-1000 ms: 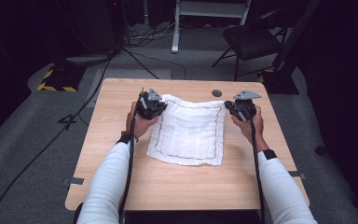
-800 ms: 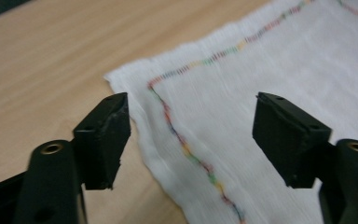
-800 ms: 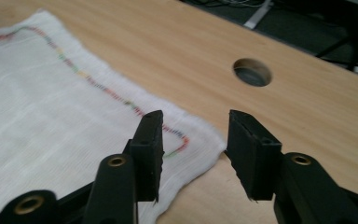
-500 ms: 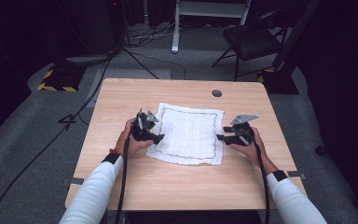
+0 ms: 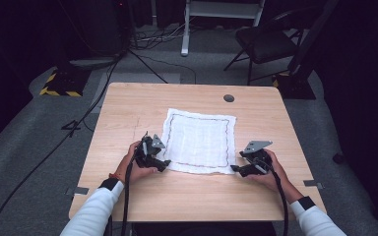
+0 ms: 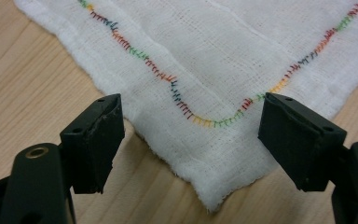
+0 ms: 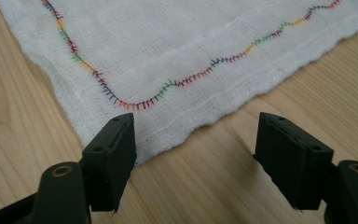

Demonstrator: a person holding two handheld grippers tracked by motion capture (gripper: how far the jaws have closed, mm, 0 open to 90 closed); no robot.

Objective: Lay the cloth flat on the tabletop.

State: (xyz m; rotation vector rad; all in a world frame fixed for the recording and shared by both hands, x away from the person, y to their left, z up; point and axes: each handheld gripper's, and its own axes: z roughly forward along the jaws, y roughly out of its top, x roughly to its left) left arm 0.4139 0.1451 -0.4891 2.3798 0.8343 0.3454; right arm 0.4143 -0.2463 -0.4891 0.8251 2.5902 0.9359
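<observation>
A white cloth (image 5: pixel 199 141) lies flat mid-desk (image 5: pixel 128 105). The left claw (image 6: pixel 191 135) gapes wide over its near left corner. The right claw (image 7: pixel 196 154), equally spread, sits at the near right corner, gripping nothing.

A white cloth (image 5: pixel 199 142) with a fine woven grid texture is seen on the bench (image 5: pixel 128 108), which is coloured pale wood with a light grain. The cloth is bordered by a wavy line of stitching (image 6: pixel 182 102) in many colours: red, orange, yellow, green and dark blue. From the high view this border is read as a thin dark reddish square. The left claw (image 6: pixel 191 135) and the right claw (image 7: pixel 196 154) are coloured black. White sleeves (image 5: pixel 96 214) with dark cuffs are worn. Grey carpet (image 5: pixel 29 132) is laid below.
</observation>
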